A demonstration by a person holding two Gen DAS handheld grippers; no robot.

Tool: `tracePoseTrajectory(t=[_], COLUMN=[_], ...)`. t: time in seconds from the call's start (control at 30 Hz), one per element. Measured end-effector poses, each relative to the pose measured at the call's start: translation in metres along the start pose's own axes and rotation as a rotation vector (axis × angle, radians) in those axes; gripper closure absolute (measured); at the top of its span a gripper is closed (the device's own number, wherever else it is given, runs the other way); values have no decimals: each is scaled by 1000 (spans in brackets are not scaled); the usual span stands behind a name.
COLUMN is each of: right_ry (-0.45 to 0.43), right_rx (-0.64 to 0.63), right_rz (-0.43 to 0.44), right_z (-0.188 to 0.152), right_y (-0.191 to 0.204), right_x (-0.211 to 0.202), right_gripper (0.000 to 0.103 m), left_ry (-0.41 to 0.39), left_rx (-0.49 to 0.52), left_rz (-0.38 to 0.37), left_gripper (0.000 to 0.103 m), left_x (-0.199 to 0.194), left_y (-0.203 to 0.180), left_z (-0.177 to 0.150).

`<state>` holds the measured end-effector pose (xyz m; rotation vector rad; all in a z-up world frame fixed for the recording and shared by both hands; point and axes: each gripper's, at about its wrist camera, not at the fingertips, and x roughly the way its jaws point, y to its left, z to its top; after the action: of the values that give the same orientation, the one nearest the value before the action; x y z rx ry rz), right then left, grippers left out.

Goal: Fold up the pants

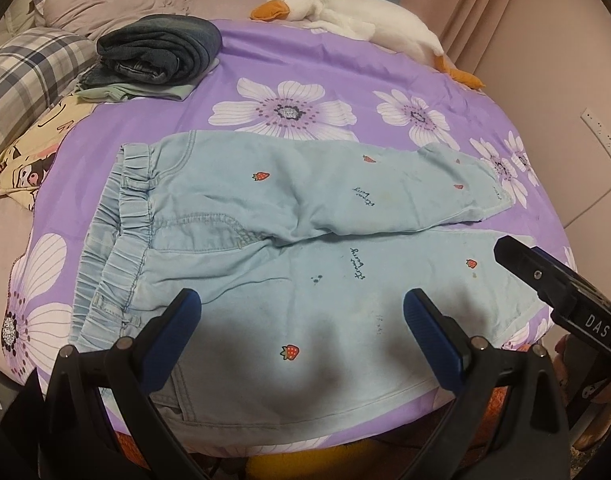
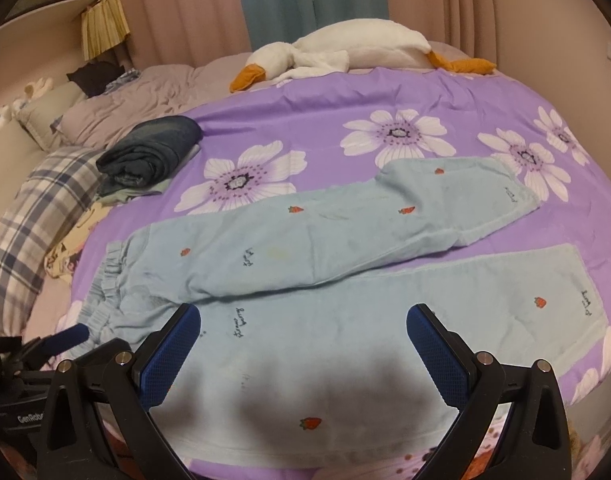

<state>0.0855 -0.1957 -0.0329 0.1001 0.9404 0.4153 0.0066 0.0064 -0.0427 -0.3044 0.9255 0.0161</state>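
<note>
Light blue pants (image 1: 265, 208) with small strawberry prints lie flat on the purple flowered bedspread (image 1: 305, 64), waistband to the left, both legs spread to the right. They also show in the right wrist view (image 2: 305, 240). My left gripper (image 1: 301, 300) is open and empty, hovering over the near leg close to the waist. My right gripper (image 2: 303, 316) is open and empty, hovering over the near leg further right. The right gripper's black body (image 1: 553, 280) shows at the right edge of the left wrist view. A blue fingertip (image 2: 71, 336) of the left gripper shows by the waistband.
A folded stack of dark jeans on pale green clothes (image 1: 157, 56) sits at the back left. A white plush goose (image 1: 345, 12) lies along the far edge. A plaid pillow (image 1: 25, 76) and a cartoon-print pillow (image 1: 25, 160) lie at the left. Curtains hang behind.
</note>
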Motion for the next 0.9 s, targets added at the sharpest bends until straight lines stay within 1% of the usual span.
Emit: tracePoseTrajectory(t=[0.3,0.9], right_ry=[19,24], right_rx=[23,46], right_rz=[24,15], right_z=[-1,-4], right_y=[-8,-18], right_x=[6,5], right_gripper=[0,0], left_ry=[12,27], left_rx=[-9,19], left_rz=[22,23], left_gripper=[3,4], left_x=[2,4], left_y=[0,-8], left_z=[-1,-3])
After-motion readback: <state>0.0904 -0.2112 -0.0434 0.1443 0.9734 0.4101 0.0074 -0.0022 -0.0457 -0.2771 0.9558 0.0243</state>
